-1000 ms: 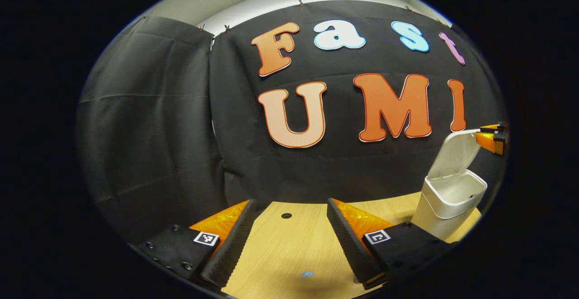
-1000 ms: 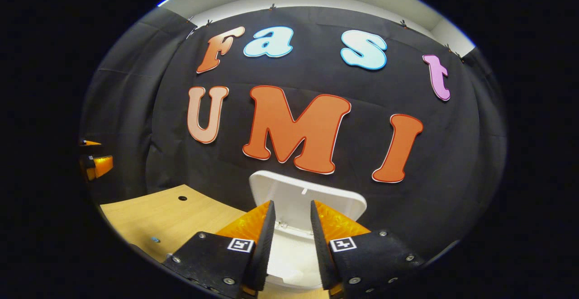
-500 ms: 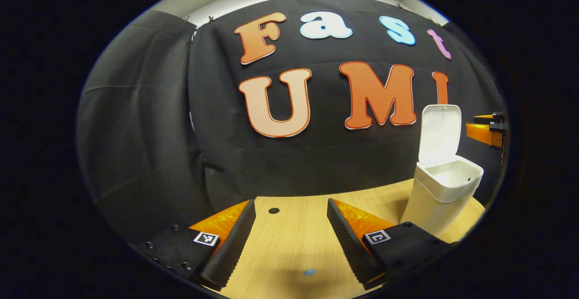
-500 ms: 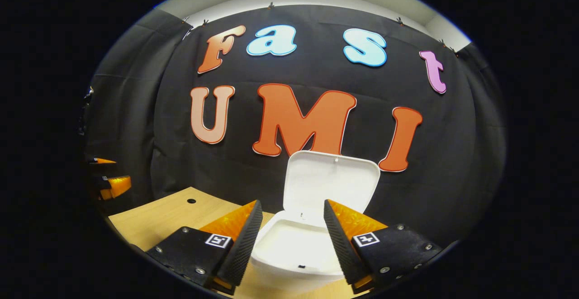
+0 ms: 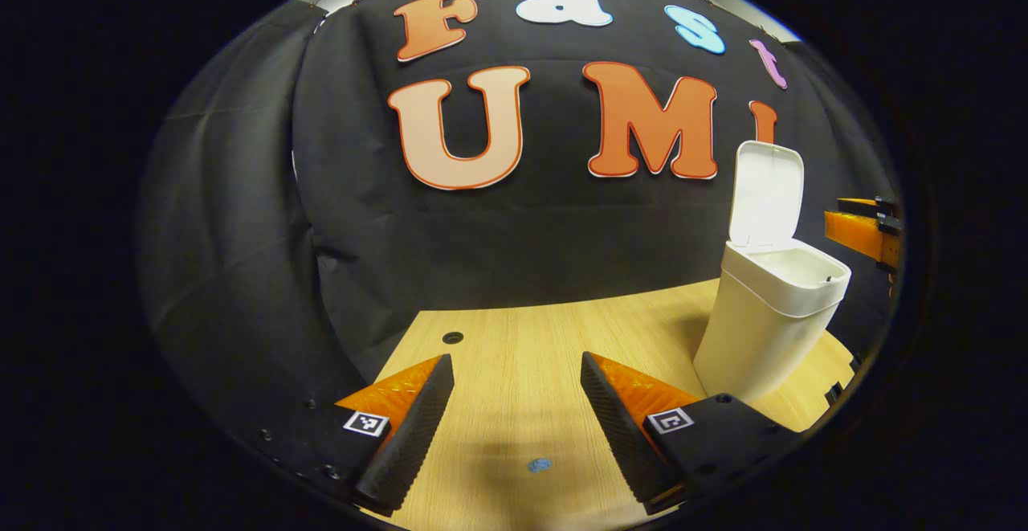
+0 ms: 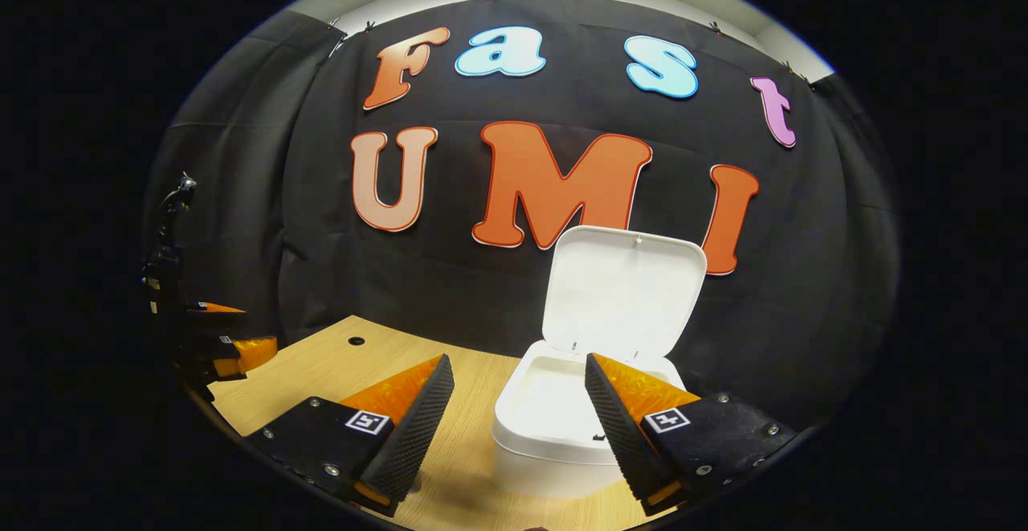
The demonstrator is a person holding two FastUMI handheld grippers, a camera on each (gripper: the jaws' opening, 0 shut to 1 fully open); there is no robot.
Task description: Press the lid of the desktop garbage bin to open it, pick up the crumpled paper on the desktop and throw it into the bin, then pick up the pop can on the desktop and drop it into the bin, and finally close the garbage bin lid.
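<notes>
So, over the pale wooden desktop we go, black cloth wall draped close behind it and wrapping round the left side. In the left gripper view, the left gripper hangs low over bare wood, fingers spread wide with nothing between them; a round cable hole sits near the desk's back-left edge, and a small blue spot marks the wood just ahead of the fingers. Open boards run rightward to the white garbage bin, standing upright near the desk's right edge, its lid flipped up against the cloth (mouth wide open). Beyond it, at the far right rim, part of the other gripper peeks in.

Over to the right gripper view: the desk's front-left corner shows at left, wood stretching between it and the bin. The right gripper hovers just before the bin, fingers parted, empty, the right finger crossing the bin's rim.
</notes>
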